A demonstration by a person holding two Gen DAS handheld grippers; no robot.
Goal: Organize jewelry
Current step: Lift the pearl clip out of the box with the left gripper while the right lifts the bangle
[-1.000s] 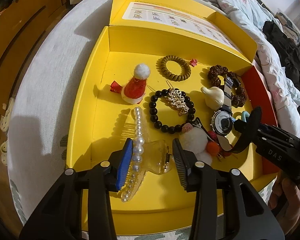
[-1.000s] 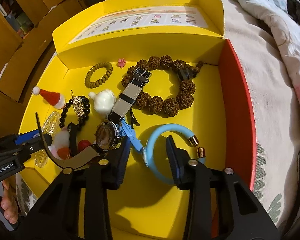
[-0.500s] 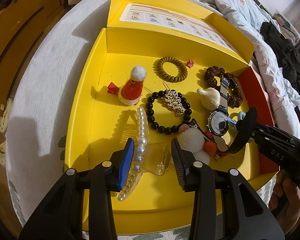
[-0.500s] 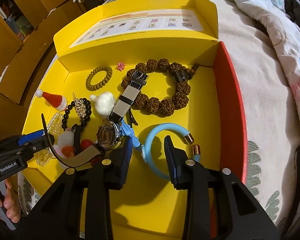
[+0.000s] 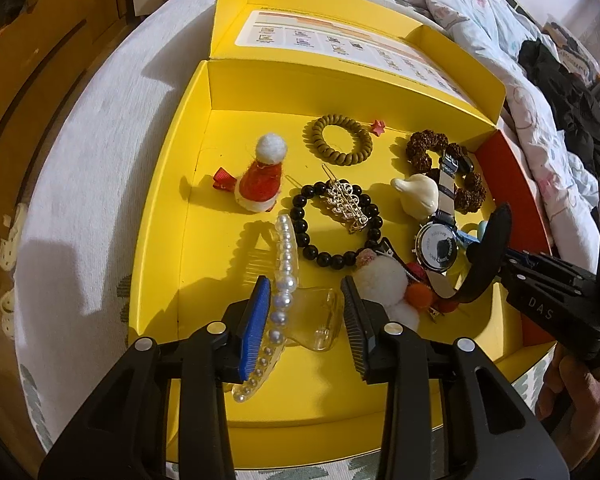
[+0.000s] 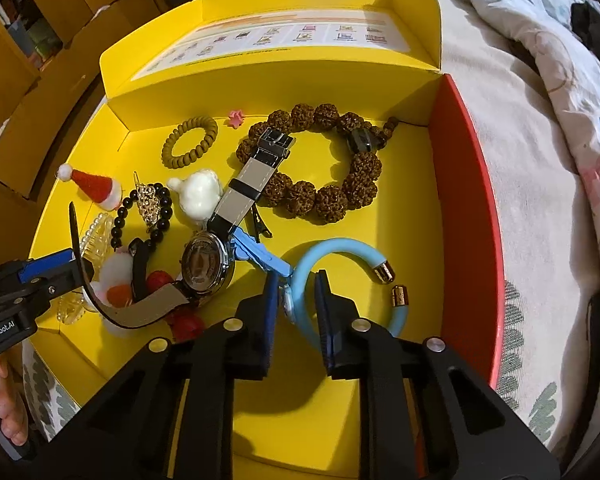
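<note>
- The right gripper [image 6: 298,300] has just been closed onto the blue bangle [image 6: 332,254]; a lift out of the yellow box [image 6: 466,184] is judged possible now.
- The bangle lies flat near the box's right wall, its gap pointing right.
- The left gripper [image 5: 304,312] is spread around the pearl hair claw [image 5: 286,276], whose long axis runs near to far.

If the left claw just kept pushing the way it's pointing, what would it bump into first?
Most likely the pearl hair claw, which already lies between the left gripper's fingers. Its clear plastic body sits right ahead; behind it is the yellow box floor. Depth is hard to judge here.
</note>
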